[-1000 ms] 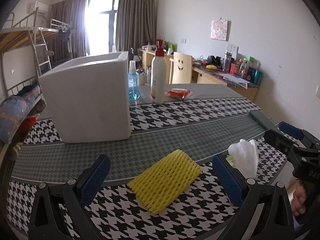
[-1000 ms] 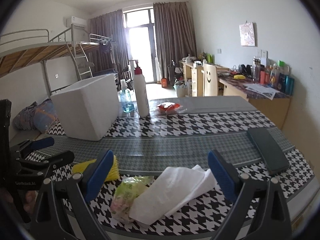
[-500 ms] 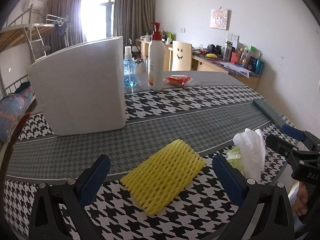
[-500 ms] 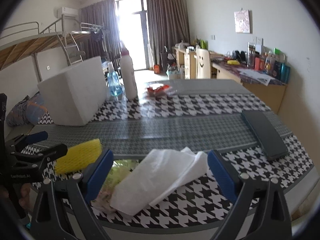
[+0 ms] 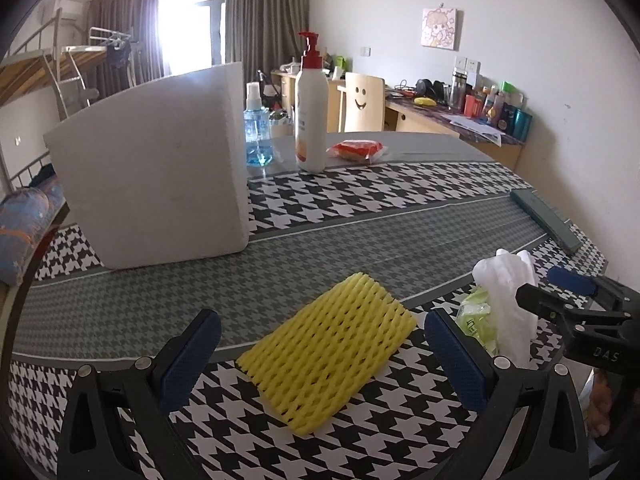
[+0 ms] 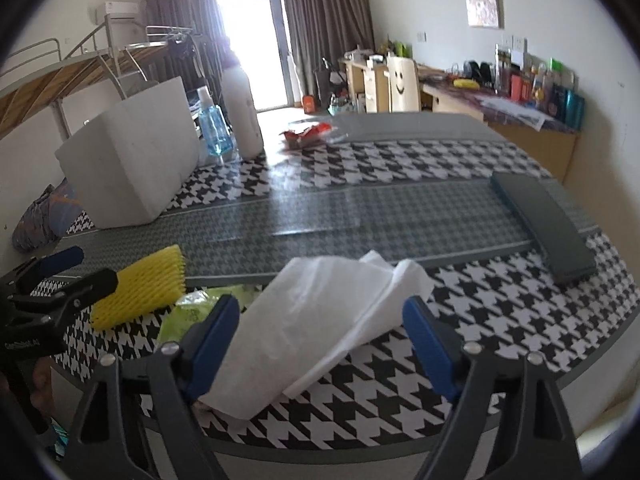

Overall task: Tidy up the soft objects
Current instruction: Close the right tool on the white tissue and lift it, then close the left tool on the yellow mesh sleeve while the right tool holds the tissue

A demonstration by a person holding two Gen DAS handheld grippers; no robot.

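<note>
Left gripper [image 5: 320, 354]: spread wide, straddled yellow foam net [image 5: 328, 354], pads clear.
Right gripper [image 6: 320, 342]: closing around white tissue [image 6: 320, 320], not yet pinched.

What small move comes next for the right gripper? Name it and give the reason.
Probably keep closing the right gripper on the crumpled white tissue. Its blue-padded fingers straddle the tissue and are closing, with a gap on the right side, so nothing is gripped yet. The left gripper is open over the yellow foam net sleeve.
</note>
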